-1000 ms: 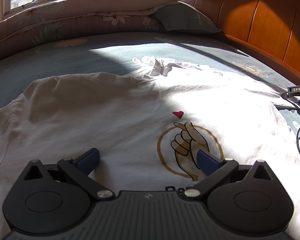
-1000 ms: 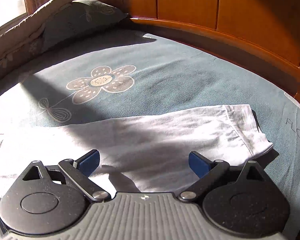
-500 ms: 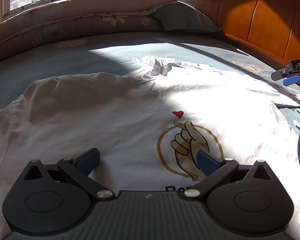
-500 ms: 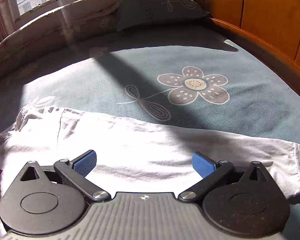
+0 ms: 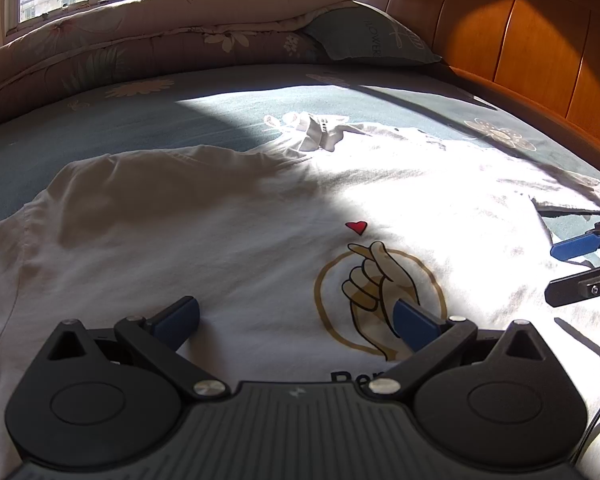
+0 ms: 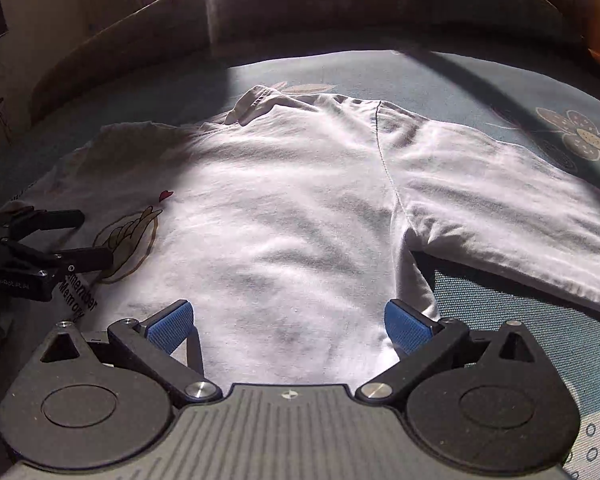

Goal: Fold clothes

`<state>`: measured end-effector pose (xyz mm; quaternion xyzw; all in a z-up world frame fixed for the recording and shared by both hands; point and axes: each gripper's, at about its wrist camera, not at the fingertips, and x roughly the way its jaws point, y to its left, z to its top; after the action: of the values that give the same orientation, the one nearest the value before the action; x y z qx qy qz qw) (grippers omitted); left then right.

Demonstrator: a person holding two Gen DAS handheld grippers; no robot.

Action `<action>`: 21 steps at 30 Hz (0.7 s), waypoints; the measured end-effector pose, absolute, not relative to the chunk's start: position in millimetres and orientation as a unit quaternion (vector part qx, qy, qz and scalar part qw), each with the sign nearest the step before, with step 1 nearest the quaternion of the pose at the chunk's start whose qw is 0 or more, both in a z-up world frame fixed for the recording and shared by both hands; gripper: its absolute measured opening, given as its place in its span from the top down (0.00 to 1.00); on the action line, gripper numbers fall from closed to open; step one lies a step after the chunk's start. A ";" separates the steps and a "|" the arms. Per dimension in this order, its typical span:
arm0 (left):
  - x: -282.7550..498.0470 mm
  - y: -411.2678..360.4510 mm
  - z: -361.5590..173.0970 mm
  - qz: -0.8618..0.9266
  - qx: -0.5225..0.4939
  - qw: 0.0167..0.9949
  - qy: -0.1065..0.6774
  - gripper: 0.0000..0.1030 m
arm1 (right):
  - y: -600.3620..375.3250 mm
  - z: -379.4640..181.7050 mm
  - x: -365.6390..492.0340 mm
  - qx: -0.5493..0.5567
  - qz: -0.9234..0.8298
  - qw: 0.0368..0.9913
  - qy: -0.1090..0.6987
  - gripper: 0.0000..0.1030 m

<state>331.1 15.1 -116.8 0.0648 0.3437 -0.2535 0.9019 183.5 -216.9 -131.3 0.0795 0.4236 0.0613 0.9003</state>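
While both my left claw (image 5: 296, 320) and right claw (image 6: 288, 322) stand apart, the white shirt (image 5: 220, 248) lies flat on the bed (image 5: 180, 120).

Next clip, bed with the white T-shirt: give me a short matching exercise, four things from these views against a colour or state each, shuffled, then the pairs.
Things:
1. T-shirt
2. heart print
3. headboard
4. left gripper

Colour or state:
A. orange-brown wood
B. open, holding nothing
C. white, spread flat on the bed, front up
D. red

Pairs: 1-C, 2-D, 3-A, 4-B
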 end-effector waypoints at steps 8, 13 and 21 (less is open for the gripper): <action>330.8 14.6 -110.9 -0.249 0.069 0.901 0.349 0.01 | -215.4 -114.7 201.9 0.102 0.055 0.908 0.403 0.00; 324.3 15.2 -98.9 -0.270 0.074 0.894 0.350 0.01 | -194.9 -131.8 198.0 0.037 0.033 0.902 0.429 0.00; 308.7 28.1 -62.9 -0.308 0.093 0.884 0.340 0.01 | -172.1 -109.1 239.4 -0.015 0.082 0.904 0.419 0.00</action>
<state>308.7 28.1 -62.9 0.0927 0.3399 -0.3076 0.8839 239.4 -172.1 -109.1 -0.0152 0.4185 0.0822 0.9044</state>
